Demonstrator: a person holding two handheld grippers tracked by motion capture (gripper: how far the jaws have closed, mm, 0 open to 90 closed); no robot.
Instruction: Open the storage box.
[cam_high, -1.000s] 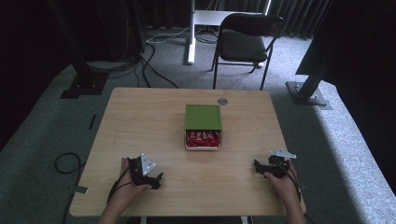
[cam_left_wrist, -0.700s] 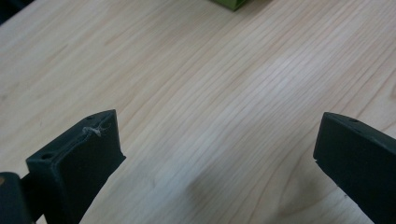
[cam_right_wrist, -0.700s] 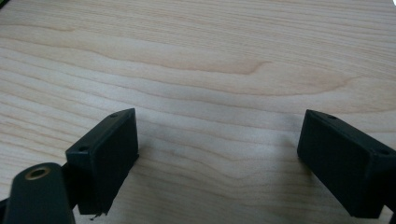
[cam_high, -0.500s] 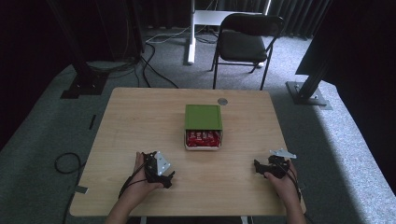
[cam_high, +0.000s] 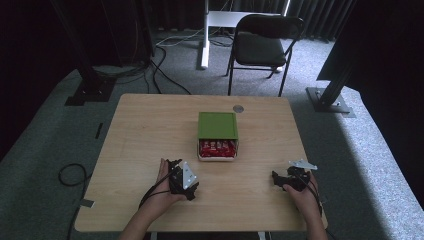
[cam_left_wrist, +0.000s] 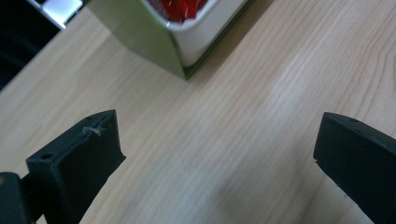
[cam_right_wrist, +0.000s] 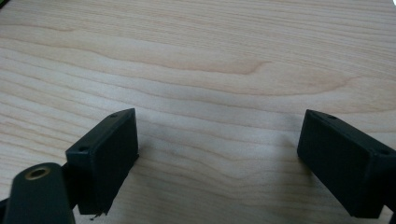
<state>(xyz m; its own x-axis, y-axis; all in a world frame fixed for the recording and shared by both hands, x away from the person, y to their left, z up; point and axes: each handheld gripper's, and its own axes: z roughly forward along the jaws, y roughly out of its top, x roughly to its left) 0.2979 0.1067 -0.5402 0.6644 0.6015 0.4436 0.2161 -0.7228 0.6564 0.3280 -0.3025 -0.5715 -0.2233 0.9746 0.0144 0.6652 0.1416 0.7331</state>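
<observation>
- Our left gripper (cam_left_wrist: 215, 154) has its jaws spread wide, with nothing but bare table (cam_left_wrist: 261, 116) between them.
- In the left gripper view the box (cam_left_wrist: 187, 32) lies ahead of the jaws and a little toward the left one, apart from both; we see its near corner, a green sleeve around a white tray with red packets (cam_left_wrist: 180, 7) inside.
- In the high view the left gripper (cam_high: 186, 181) sits near the table's front edge, below and left of the box (cam_high: 217, 125), close to it but not touching.
- Our right gripper (cam_right_wrist: 217, 154) is also spread wide, its jaws low over bare wood and holding nothing.
- In the high view the right gripper (cam_high: 280, 180) rests near the front right of the table (cam_high: 150, 130), well apart from the box and to its right.
- The box lies at the middle of the table, its white tray drawn out toward us.
- A small round disc (cam_high: 238, 108) lies behind the box, near the far edge.
- A chair (cam_high: 262, 42) stands on the floor beyond the table.
</observation>
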